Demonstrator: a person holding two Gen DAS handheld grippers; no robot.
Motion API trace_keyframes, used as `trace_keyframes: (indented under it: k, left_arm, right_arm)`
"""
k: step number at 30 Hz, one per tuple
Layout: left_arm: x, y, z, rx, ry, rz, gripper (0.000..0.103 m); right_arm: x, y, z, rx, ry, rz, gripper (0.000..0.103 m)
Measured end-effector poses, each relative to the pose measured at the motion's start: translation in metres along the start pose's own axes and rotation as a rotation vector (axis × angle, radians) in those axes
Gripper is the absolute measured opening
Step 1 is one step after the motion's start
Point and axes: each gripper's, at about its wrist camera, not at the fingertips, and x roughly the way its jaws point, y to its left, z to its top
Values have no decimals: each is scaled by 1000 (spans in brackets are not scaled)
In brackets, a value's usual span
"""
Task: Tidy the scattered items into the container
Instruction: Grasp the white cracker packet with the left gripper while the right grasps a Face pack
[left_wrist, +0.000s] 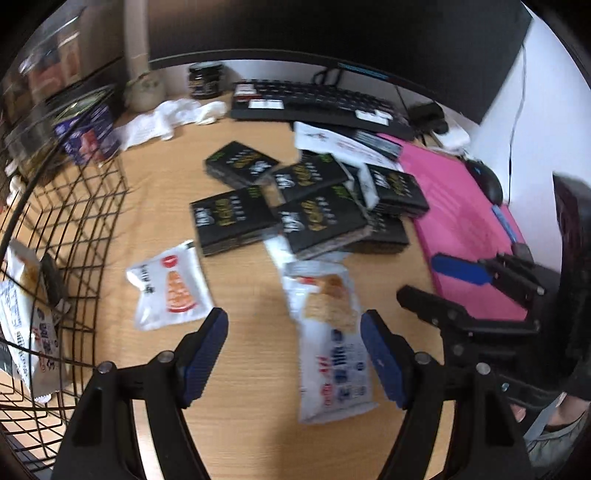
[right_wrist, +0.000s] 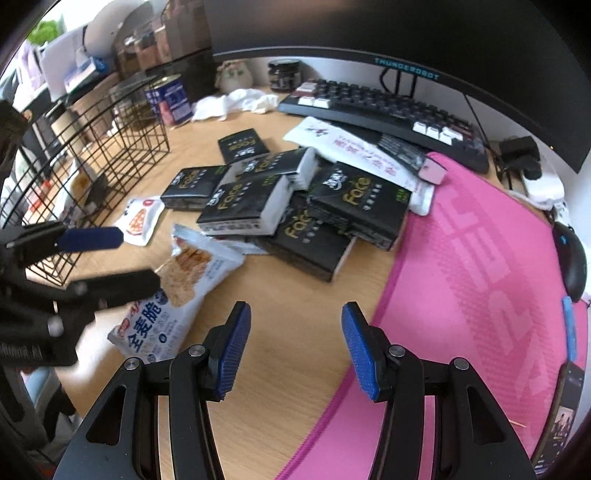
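A black wire basket (left_wrist: 74, 229) stands at the left with snack bags (left_wrist: 22, 306) inside; it also shows in the right wrist view (right_wrist: 92, 155). Several black tissue packs (left_wrist: 321, 218) lie piled mid-desk, also in the right wrist view (right_wrist: 354, 203). A long cracker bag (left_wrist: 328, 332) and a small white snack packet (left_wrist: 171, 288) lie on the wood. My left gripper (left_wrist: 293, 354) is open and empty, low over the desk with the cracker bag just inside its right finger. My right gripper (right_wrist: 295, 343) is open and empty, near the pink mat's edge.
A pink desk mat (right_wrist: 480, 277) covers the right side with a black mouse (right_wrist: 572, 258) on it. A keyboard (right_wrist: 388, 110), monitor, dark jar (right_wrist: 284, 74), blue tin (right_wrist: 170, 98), crumpled white cloth (right_wrist: 236, 101) and a white envelope (right_wrist: 354, 151) lie behind the pile.
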Motion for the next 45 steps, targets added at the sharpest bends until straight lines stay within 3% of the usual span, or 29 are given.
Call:
trace_keyframes:
  k: [5, 7, 9, 12, 23, 29, 32, 40, 45]
  left_arm:
    - [13, -17, -2, 44, 32, 27, 77]
    - [18, -20, -2, 57, 40, 34, 72]
    - [22, -21, -3, 70, 57, 34, 52]
    - [29, -21, -4, 79, 77, 40, 45]
    - [8, -7, 19, 66, 17, 56, 42]
    - [-3, -6, 38, 47, -28, 38, 42]
    - [4, 0, 48, 24, -29, 39, 42]
    - [15, 11, 50, 5, -5, 40, 42]
    - [16, 13, 48, 2, -1, 33, 42]
  right_arm:
    - [-6, -14, 0, 26, -14, -11, 51]
    - [-5, -17, 0, 33, -9, -13, 51]
    - [-4, -18, -1, 34, -8, -10, 51]
    - [-2, -17, -1, 34, -9, -5, 51]
    - [-10, -34, 16, 103, -58, -25, 53]
    - [-10, -37, 33, 144, -100, -20, 60]
    - [-2, -40, 47, 178, -131, -38, 69]
    - [35, -39, 69, 195, -101, -90, 70]
    - [46, -49, 67, 230, -74, -54, 68]
